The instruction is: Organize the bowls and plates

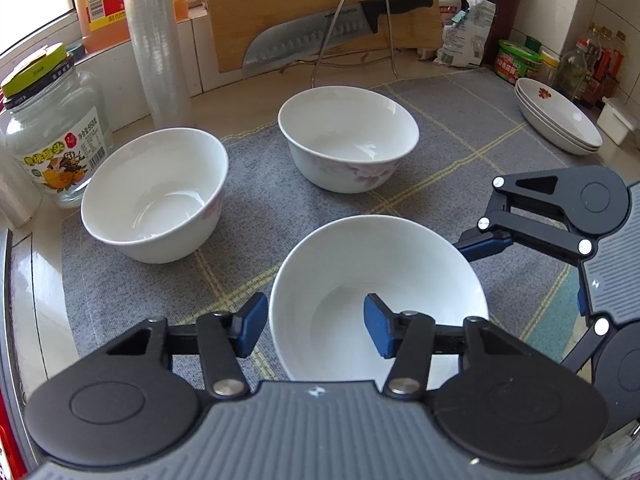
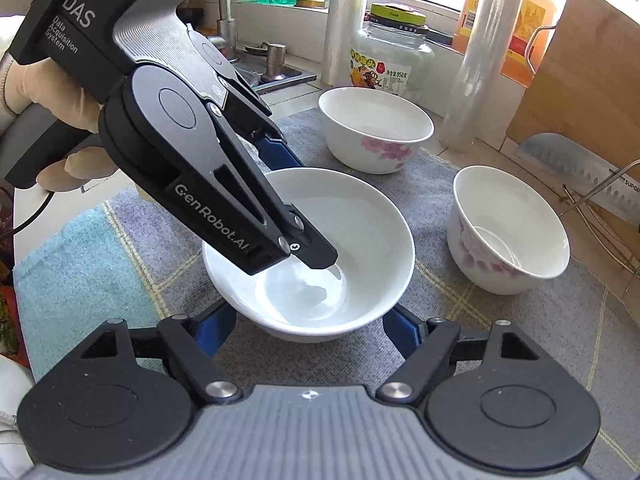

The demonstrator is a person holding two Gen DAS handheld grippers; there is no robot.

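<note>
Plainly, the near bowl (image 1: pixel 380 292) on the grey mat (image 1: pixel 256 184) is pinched at its rim by the left gripper (image 1: pixel 316 328) and flanked by the right gripper (image 2: pixel 308 326), whose jaws stand apart, so a slip is risked if lifted one-sided.

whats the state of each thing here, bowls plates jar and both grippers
near bowl: upright, empty, rim clamped by left gripper
left gripper: shut on near bowl's rim
right gripper: jaws either side of near bowl, contact unclear
left bowl: upright, empty, free
far bowl: upright, empty, free
plates: stacked, untouched
jar: lid on
</note>
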